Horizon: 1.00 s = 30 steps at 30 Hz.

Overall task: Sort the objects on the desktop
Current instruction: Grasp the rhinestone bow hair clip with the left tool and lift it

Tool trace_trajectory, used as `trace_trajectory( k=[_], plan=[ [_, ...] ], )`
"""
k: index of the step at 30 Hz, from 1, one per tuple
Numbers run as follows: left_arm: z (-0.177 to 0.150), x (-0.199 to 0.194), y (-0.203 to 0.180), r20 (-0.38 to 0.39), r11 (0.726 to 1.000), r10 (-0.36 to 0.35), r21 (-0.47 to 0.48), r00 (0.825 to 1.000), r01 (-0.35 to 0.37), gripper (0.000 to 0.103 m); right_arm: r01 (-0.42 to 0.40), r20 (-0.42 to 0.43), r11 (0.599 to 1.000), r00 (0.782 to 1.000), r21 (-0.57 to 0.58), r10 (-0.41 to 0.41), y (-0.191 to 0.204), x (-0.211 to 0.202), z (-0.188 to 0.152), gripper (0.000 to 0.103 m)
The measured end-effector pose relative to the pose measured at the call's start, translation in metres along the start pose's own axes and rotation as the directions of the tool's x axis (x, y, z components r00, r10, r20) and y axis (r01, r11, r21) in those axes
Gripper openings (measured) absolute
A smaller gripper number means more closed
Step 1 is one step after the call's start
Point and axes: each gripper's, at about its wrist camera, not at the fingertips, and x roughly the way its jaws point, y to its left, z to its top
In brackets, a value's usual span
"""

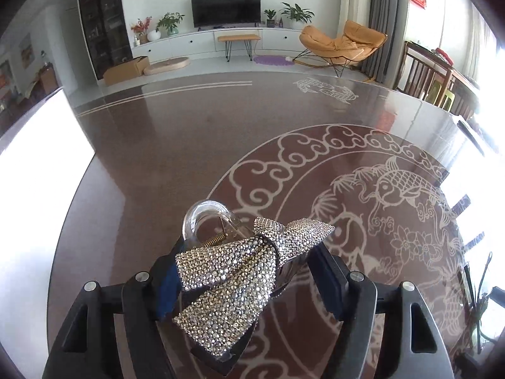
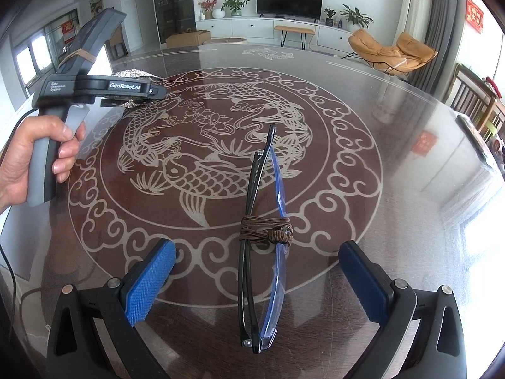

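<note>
**Two grippers, one load**

Your table (image 2: pixel 394 132) was the stage. Your right gripper (image 2: pixel 257 279) stood wide, straddling the folded glasses (image 2: pixel 262 284), cord (image 2: pixel 266 232) at twelve o'clock; center first. Your left gripper (image 1: pixel 249 271) clamped the rhinestone hair clip (image 1: pixel 240 271).

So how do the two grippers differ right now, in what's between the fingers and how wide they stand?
The left gripper is shut on the rhinestone bow hair clip, held off the table; the right gripper holds nothing. The left's fingers are close together, the right's spread wide. The folded glasses, wrapped with brown cord, lie untouched between the right's fingers. Both have blue pads and point over the same table.
</note>
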Motion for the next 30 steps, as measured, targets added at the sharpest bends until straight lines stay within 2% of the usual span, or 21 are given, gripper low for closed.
trace_trajectory(
  k=[2,7,11,15,23,30],
  plan=[
    [-0.029,-0.021,0.015,-0.003,0.998,0.032,-0.051,0.999,-0.032,0.072,0.001,0.0,1.0,1.0,0.0,-0.001,0.0,0.0,0.0,0.103],
    [-0.094,-0.068,0.034,-0.007,0.991,0.076,-0.106,0.997,-0.076,0.072,0.001,0.0,1.0,1.0,-0.001,-0.001,0.0,0.0,0.0,0.103],
    [-0.124,-0.089,0.033,-0.007,0.989,0.085,-0.122,0.996,-0.085,0.072,0.007,0.002,1.0,1.0,-0.005,-0.007,-0.001,-0.001,0.0,0.103],
    [-0.134,-0.095,0.032,-0.006,0.99,0.075,-0.117,0.997,-0.076,0.072,0.02,0.004,1.0,1.0,-0.011,-0.02,0.0,-0.003,0.0,0.103],
    [-0.132,-0.095,0.031,-0.006,0.99,0.073,-0.117,0.997,-0.073,0.072,0.042,0.013,0.999,0.999,-0.026,-0.042,0.006,-0.005,0.0,0.103],
    [-0.129,-0.093,0.028,-0.007,0.99,0.077,-0.115,0.997,-0.077,0.073,0.001,-0.002,1.0,1.0,0.003,-0.001,0.001,-0.004,0.001,0.103]
  ],
)
